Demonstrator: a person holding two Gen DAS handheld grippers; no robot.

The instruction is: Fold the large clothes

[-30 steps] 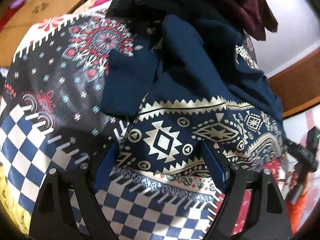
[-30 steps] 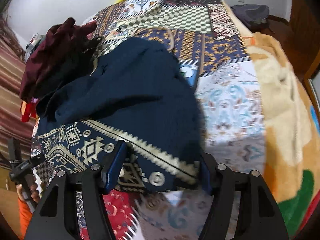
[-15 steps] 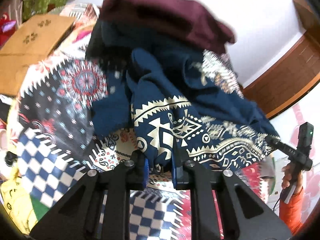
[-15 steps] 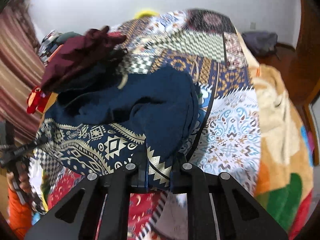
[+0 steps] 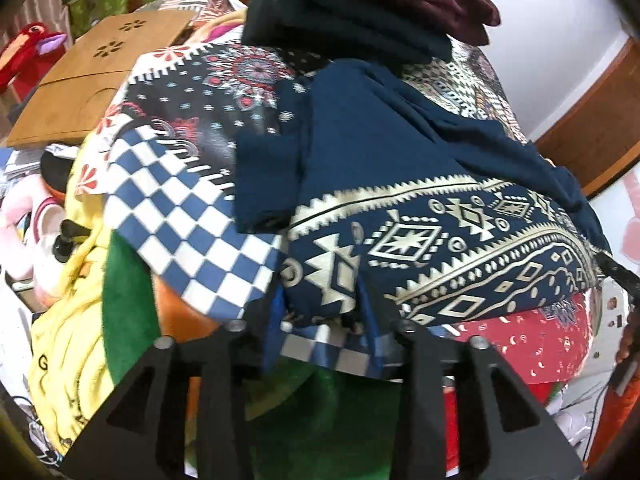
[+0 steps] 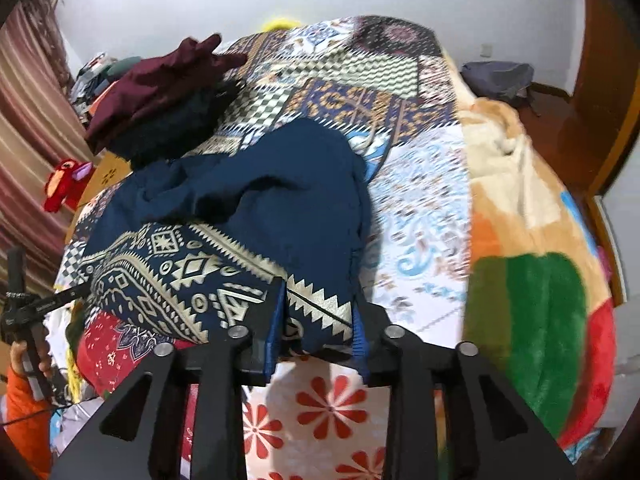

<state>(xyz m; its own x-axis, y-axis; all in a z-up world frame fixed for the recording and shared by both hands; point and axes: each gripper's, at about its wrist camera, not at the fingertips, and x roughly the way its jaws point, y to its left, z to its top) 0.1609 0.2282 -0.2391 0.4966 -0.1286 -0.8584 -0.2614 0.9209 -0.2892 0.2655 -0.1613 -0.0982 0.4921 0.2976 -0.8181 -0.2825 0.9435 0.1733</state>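
Note:
A navy garment (image 5: 392, 168) with a cream geometric border lies rumpled on the patterned bedspread (image 5: 180, 208); it also shows in the right wrist view (image 6: 280, 200). My left gripper (image 5: 320, 320) has its fingers partly apart around the garment's left hem corner, the cloth between them. My right gripper (image 6: 318, 332) stands the same way around the right hem corner. The hem hangs between the two grippers near the bed's front edge.
A pile of maroon and dark clothes (image 5: 380, 4) sits at the far side of the bed, also in the right wrist view (image 6: 160, 92). A wooden board (image 5: 100, 80) lies beside the bed. A fleece blanket (image 6: 520, 240) covers the right side.
Both grippers closed on the hem half a second ago; now the jaws stand wider again with the cloth between them. The garment has been drawn toward the bed's front edge.

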